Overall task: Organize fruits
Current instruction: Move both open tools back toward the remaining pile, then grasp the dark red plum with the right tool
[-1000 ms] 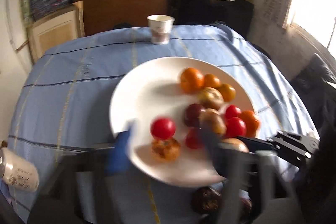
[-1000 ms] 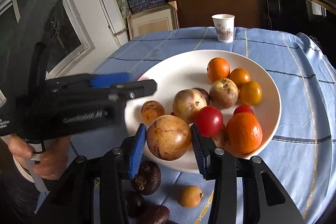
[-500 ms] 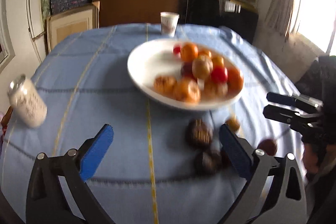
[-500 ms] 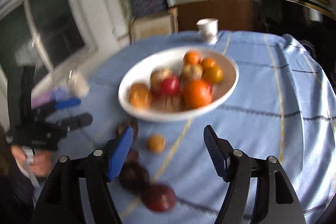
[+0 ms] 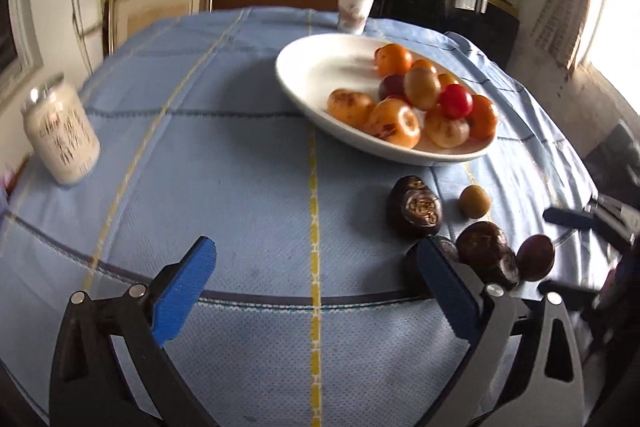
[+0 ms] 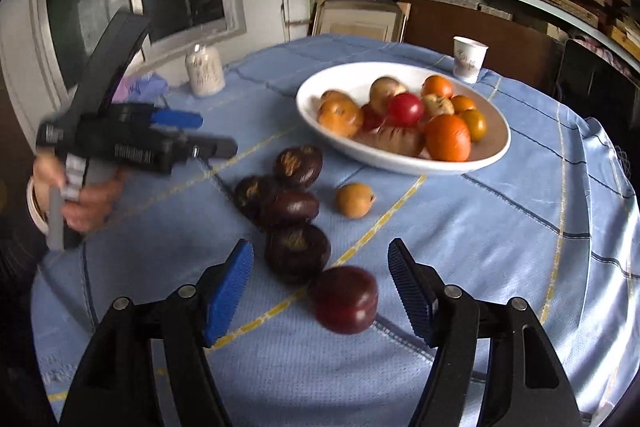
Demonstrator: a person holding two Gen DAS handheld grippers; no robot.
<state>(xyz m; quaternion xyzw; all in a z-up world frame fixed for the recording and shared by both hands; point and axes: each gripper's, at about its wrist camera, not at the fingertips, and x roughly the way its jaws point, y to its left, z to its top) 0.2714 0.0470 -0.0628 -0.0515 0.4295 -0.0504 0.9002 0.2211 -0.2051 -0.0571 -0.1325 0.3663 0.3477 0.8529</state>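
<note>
Blue-clothed table (image 6: 500,227) bearing a white plate (image 6: 496,147) heaped with fruit. Before the plate, on the cloth: four dark passion fruits (image 6: 297,253), one dark red fruit (image 6: 346,299), one small tan fruit (image 6: 354,201). Left gripper (image 5: 316,291), jaws fully spread, empty. Right gripper (image 6: 320,281), jaws apart, straddling the red fruit without touching.

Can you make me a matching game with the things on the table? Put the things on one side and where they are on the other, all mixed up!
Things:
1. paper cup
2. red tomato
3. small yellow fruit
4. white jar

Places:
A. in the white plate
B. on the cloth, in front of the plate
C. behind the plate
D. near the window

Pairs: 1-C, 2-A, 3-B, 4-D
</note>
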